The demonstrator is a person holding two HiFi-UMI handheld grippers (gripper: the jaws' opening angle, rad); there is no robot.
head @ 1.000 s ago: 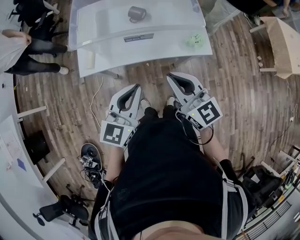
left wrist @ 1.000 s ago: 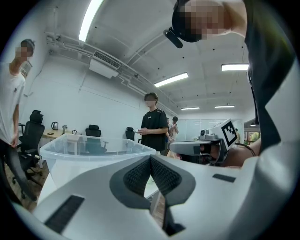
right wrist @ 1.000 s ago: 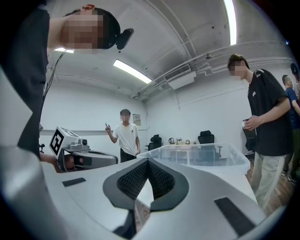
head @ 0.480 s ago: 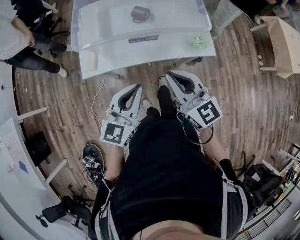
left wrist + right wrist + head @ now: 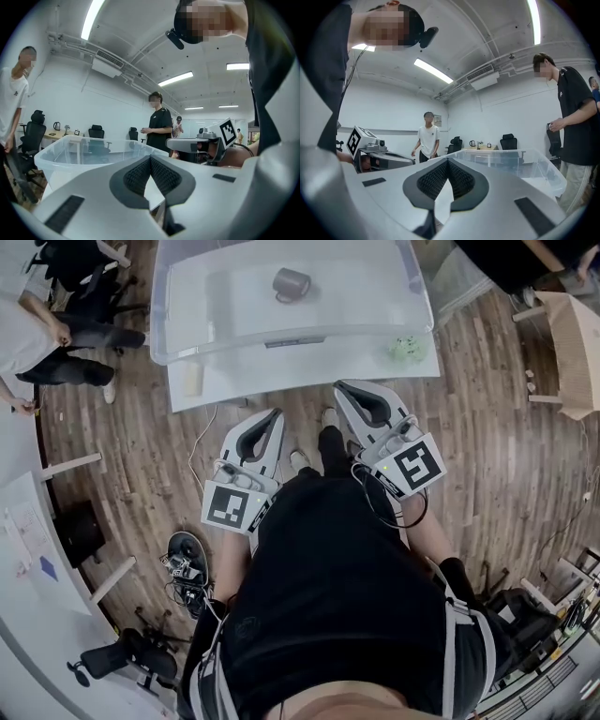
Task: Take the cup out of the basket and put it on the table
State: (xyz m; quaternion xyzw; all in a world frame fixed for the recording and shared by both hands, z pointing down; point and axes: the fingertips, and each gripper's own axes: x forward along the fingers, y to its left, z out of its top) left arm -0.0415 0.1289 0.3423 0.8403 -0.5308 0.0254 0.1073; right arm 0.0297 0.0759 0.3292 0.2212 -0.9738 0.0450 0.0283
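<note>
Left gripper (image 5: 275, 415) and right gripper (image 5: 340, 389) are closed, empty; the dark grey cup (image 5: 291, 283) sits untouched in the clear plastic basket (image 5: 161, 334).

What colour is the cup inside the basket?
Dark grey cup; the head view shows it best.

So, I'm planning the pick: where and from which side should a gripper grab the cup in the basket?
Probably from above, across the body: the cup sits mid-floor in the clear basket, whose tall walls block a sideways approach. Which way its handle points is too small to tell; keep clear of it.
</note>
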